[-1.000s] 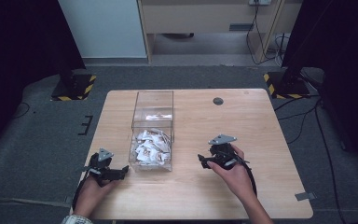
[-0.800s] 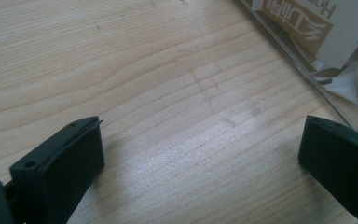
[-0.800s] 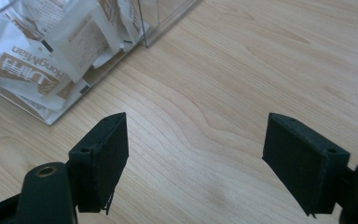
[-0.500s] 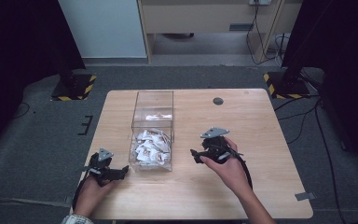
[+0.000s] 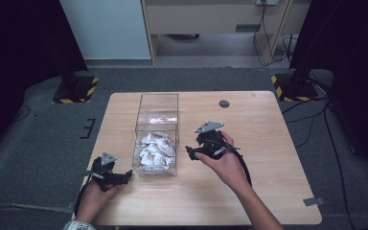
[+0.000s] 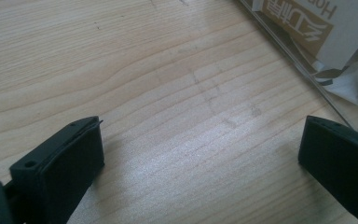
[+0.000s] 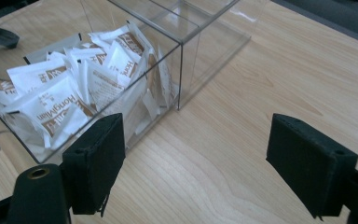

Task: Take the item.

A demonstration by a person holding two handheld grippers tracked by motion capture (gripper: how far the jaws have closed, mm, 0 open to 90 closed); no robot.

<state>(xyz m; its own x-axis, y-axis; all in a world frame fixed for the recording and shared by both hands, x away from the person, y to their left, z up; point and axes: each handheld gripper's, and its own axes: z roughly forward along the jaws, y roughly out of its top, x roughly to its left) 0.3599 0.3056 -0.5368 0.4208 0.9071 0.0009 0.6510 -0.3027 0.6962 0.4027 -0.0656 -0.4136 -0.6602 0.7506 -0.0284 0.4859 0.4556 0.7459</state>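
Right gripper [image 5: 191,154] higher, nearer clear box [image 5: 157,143].

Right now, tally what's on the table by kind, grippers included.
Grippers: 2 (left gripper, right gripper)
Clear box, two compartments: 1
Heap of white sachets, in the near compartment, too jumbled to count singly: 1
Dark round spot on the table: 1
Total: 5

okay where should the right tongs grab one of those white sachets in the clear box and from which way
Come from above: the clear box is open on top and walled all round. In its near compartment, pinch a raised flat edge of a topmost white sachet, the thin way across. The right tongs are open, beside the box.
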